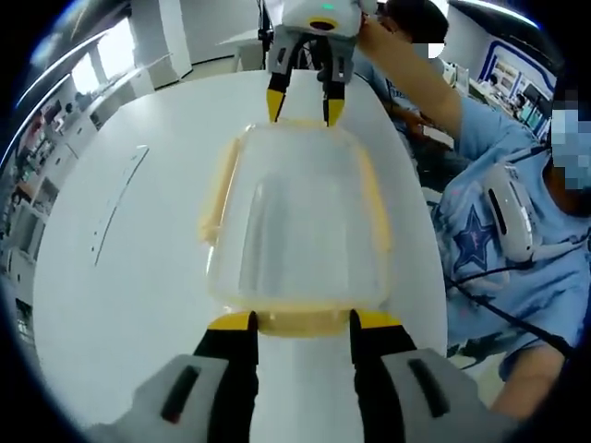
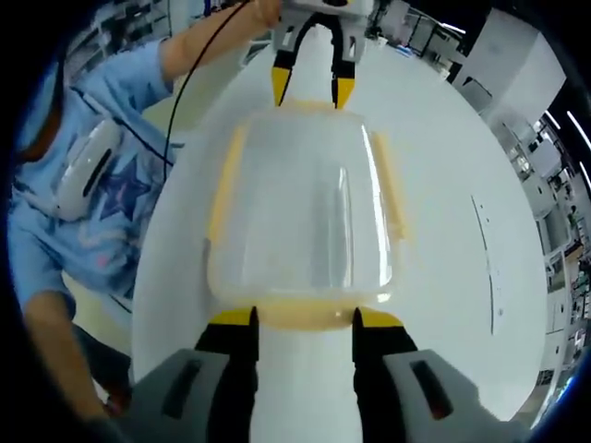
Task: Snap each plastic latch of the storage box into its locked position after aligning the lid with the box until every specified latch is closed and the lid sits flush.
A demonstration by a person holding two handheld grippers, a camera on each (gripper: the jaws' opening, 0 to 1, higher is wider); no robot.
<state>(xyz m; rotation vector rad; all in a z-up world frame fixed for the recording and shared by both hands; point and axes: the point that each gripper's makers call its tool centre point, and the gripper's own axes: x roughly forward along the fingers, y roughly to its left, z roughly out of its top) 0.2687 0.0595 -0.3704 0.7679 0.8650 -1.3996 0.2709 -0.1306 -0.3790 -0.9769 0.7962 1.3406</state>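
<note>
White counter (image 1: pixel 138 277) lies under everything you see. Your left hand-held gripper (image 1: pixel 302 320) has its jaws spread wide, tips just at the yellow latch (image 1: pixel 300 320) on the near end of the clear storage box (image 1: pixel 295 221). Your right hand-held gripper (image 2: pixel 303 318) is wide too, at the latch on the other end (image 2: pixel 305 314). The box sits in the middle of the counter, lid (image 2: pixel 305 203) on top, between both grippers.

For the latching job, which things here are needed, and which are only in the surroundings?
Needed: storage box with clear lid; yellow latches; left gripper; right gripper.

Surroundings: white table; person in blue shirt; shelves.
</note>
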